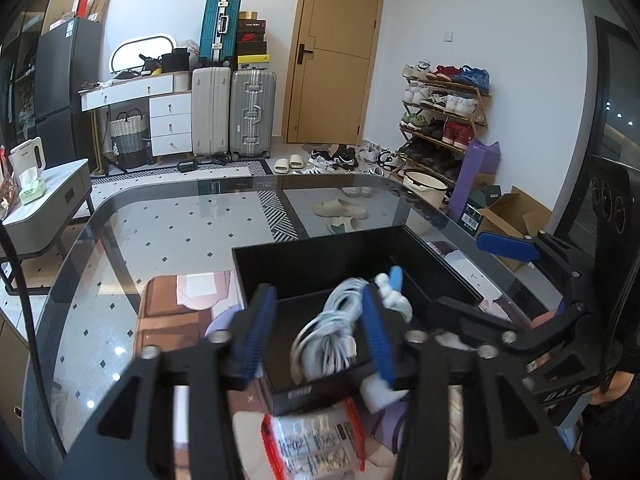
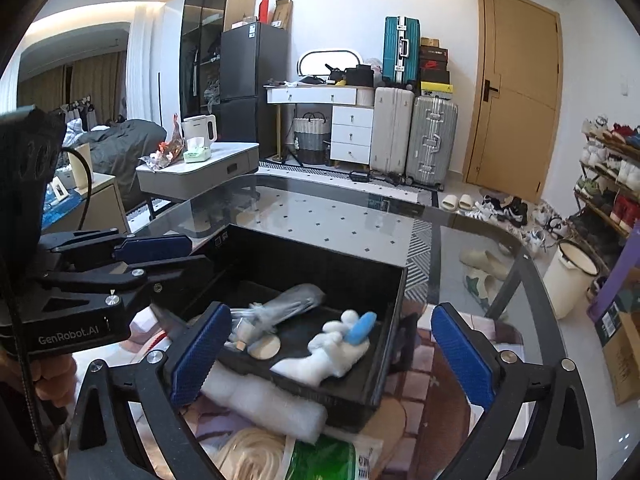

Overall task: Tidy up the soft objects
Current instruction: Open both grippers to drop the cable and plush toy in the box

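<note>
- Left gripper point(image 1: 316, 332) jaws part-open above the black box point(image 2: 384, 320), white cable point(image 1: 328, 336) loose between them.
- Right gripper point(image 2: 332, 350) gapes wide, empty; a plush toy point(image 2: 336, 344) lies in the box, a white roll point(image 2: 260, 400) just below.

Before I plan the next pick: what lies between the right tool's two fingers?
In the right wrist view, the open right tool frames the black tray, holding a white plush toy and bagged items; white padding lies just below.

Both grippers point downward, side by side: the left gripper point(image 1: 316, 340) partly open, the right gripper point(image 2: 332, 356) open wide.
</note>
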Demonstrator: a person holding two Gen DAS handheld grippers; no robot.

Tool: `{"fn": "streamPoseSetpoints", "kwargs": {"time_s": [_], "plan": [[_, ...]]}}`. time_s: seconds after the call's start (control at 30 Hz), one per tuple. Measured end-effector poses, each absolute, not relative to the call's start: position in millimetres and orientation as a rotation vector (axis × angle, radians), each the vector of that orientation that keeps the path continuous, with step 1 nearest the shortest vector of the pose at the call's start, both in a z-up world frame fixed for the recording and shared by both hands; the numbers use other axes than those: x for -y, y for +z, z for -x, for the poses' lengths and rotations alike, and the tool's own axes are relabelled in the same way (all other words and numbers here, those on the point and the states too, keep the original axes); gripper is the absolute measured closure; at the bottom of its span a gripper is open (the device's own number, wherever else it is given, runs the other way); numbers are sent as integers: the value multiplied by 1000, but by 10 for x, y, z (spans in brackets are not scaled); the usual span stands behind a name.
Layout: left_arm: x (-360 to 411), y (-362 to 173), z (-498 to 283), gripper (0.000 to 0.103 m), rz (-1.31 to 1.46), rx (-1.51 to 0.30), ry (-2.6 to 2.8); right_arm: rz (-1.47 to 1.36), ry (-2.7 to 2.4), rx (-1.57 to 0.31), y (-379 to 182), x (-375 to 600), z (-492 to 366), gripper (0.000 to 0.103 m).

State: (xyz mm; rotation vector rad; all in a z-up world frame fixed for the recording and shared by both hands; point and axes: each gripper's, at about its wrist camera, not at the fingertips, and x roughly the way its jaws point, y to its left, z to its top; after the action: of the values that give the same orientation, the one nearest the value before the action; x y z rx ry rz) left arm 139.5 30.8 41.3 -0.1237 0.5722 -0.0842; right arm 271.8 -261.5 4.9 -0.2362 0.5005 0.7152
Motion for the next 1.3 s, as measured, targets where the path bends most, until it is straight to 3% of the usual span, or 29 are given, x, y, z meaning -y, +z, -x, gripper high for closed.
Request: {"fn": "streamPoseSetpoints", "kwargs": {"time_s": [0.17,0.23,0.3,0.4,1.3], "plan": [[-323,452,-1231,43,117,-566,-62,194,729,-534,111,2786,-2582,1],[-319,474,-1147,16,121,-554,-40,189,722,-523,132,2890,-2531,1],[-320,500,-1056,5,134,-531,-26,204,708,-522,173,2970,-2463,1],[-314,504,-969,0,138,-529,-16,181,706,-539,217,3115,-2381,1],[-88,128,-524,0,90,-637,-67,262,682,-704,-441,3444,-1983,1]]}}
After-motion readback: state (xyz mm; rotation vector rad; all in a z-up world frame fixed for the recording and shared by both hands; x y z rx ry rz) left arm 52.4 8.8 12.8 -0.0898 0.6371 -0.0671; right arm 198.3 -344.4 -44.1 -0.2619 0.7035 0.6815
